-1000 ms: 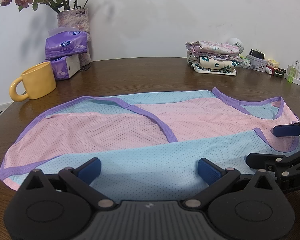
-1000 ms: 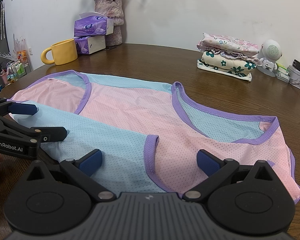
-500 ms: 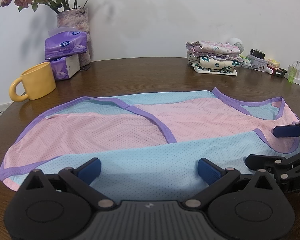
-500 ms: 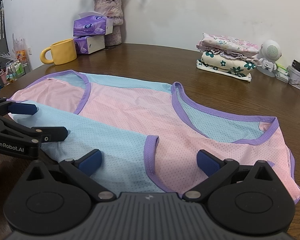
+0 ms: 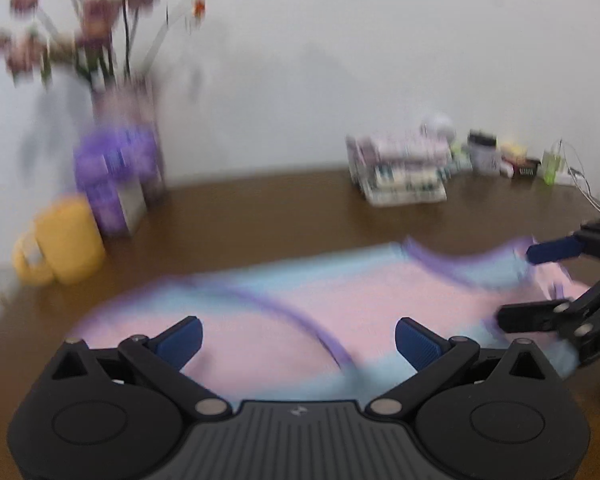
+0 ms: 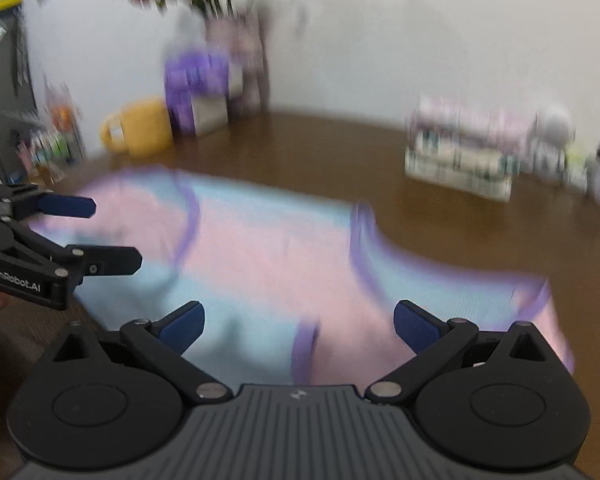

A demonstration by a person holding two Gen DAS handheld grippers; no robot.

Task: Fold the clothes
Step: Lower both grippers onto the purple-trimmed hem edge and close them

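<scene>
We hold the left gripper and right gripper, fingers apart and empty, over the unfolded mesh top at lower centre; folded clothes wait upper right.

There are two grippers, the left gripper and the right gripper, each with two fingers. On the desk lies one mesh garment. There is one yellow mug, one vase of flowers, two purple tissue packs and one stack of folded clothes. The small things at the far right are too blurred to count.
</scene>
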